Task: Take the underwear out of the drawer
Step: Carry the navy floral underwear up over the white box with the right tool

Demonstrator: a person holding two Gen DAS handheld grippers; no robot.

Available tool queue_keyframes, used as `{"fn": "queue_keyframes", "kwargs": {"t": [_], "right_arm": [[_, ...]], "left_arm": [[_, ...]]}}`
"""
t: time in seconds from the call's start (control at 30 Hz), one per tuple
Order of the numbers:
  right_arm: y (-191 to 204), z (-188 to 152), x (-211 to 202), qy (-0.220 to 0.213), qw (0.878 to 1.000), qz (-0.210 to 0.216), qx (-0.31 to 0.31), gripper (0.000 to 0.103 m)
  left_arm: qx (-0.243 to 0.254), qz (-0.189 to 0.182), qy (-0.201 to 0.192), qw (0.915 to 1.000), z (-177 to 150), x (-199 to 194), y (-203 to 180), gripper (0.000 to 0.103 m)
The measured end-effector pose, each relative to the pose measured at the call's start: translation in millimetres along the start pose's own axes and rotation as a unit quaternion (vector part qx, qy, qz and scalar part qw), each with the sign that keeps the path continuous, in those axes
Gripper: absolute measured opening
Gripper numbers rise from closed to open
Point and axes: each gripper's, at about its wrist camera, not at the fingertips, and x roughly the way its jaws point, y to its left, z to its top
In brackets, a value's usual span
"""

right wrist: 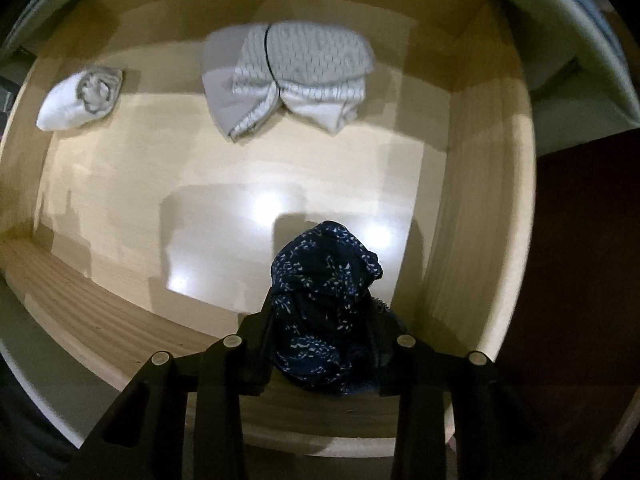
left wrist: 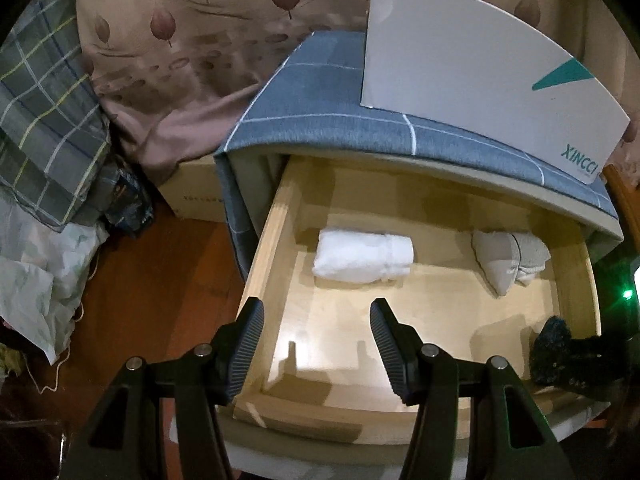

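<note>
A: What is the left gripper (left wrist: 317,346) doing?

B: Its fingers (left wrist: 248,350) are standing wide apart with nothing between them. It is hanging over the front of the open drawer (left wrist: 276,240), maybe waiting for a turn.

A: What is lying in the drawer?

B: A white rolled cloth (left wrist: 362,258) and a grey folded bundle (left wrist: 510,258) are sitting near the back, well apart. The dark blue underwear (left wrist: 554,350) is showing at the front right corner.

A: And the room?

B: A white box (left wrist: 480,68) is sitting on the checked grey cover (left wrist: 320,104) on top. A leaf-print sheet (left wrist: 180,52) is hanging behind, and the floor (left wrist: 160,280) is brown wood.

A: Now the right side?

B: The right gripper (right wrist: 324,340) is pointing down into the drawer (right wrist: 460,200). Its fingers (right wrist: 262,344) are pinching the dark blue underwear (right wrist: 320,300), so I think it is getting ready to lift it out. The underwear is still inside, over the pale shiny bottom. The grey folded bundle (right wrist: 296,80) and the white rolled cloth (right wrist: 76,100) are lying far behind it.
</note>
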Motion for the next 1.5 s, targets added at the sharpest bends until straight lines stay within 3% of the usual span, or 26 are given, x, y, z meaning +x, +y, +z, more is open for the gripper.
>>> {"fn": "queue_keyframes", "kwargs": {"t": [0.3, 0.53, 0.83, 1.23, 1.5], "right_arm": [[5, -12, -52, -0.119, 0.993, -0.009, -0.008, 0.033], [8, -25, -102, -0.225, 0.974, -0.008, -0.003, 0.033], [4, -13, -170, -0.301, 0.954, 0.006, -0.005, 0.033], [0, 36, -250, -0.365, 0.931, 0.032, 0.008, 0.033], [-3, 85, -269, -0.365, 0.93, 0.041, 0.012, 0.033]], "left_arm": [[0.005, 0.001, -0.006, 1.0, 0, -2, 1, 0.057], [-0.004, -0.003, -0.011, 0.9999, 0, -4, 5, 0.057], [-0.007, -0.005, -0.013, 0.9999, 0, -5, 7, 0.057], [-0.016, -0.005, -0.016, 0.9997, -1, -5, 9, 0.057], [-0.021, -0.006, -0.015, 0.9996, -1, -5, 11, 0.057]]}}
